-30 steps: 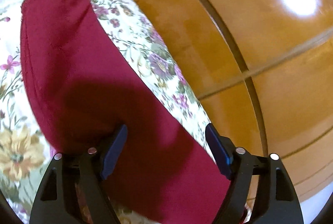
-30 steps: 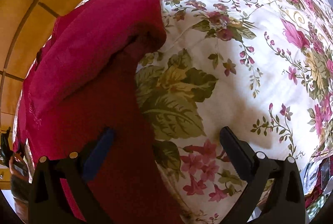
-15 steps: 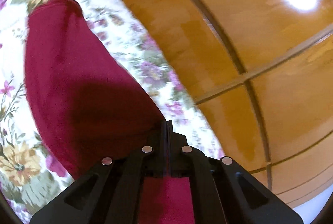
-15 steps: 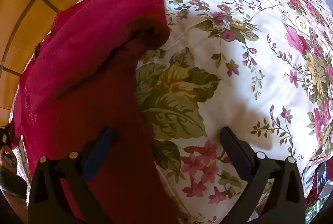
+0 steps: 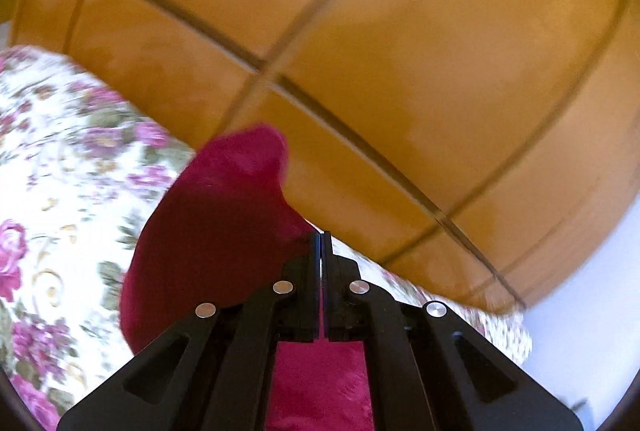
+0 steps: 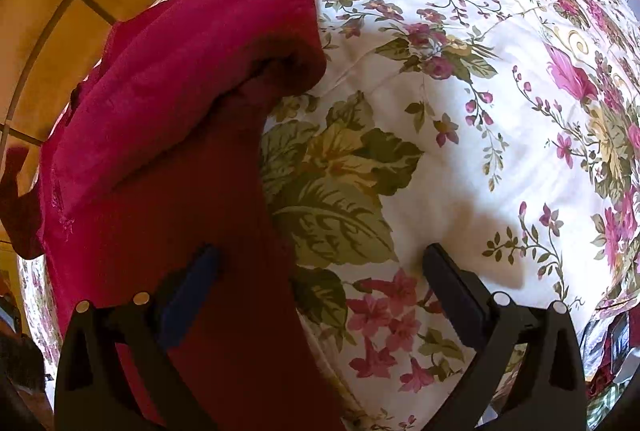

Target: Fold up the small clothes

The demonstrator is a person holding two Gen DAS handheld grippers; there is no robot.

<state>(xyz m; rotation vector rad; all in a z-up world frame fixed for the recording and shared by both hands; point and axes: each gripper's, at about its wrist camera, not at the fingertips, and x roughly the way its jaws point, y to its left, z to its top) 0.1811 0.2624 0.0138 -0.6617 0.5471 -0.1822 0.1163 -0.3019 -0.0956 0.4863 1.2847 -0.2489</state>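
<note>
left gripper [image 5: 321,237] clamped on red cloth [image 5: 208,231], lower centre | right gripper [image 6: 320,263] agape, empty, over bed [image 6: 460,135] | tile floor [image 5: 400,51] above

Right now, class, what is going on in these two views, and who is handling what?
A person is folding a dark red fabric garment on a white floral-print bedspread. The left tool is shut on an edge of the garment and holds it up off the bedspread. The right tool hangs open over the garment's edge, gripping nothing. The fold is not yet finished.
</note>
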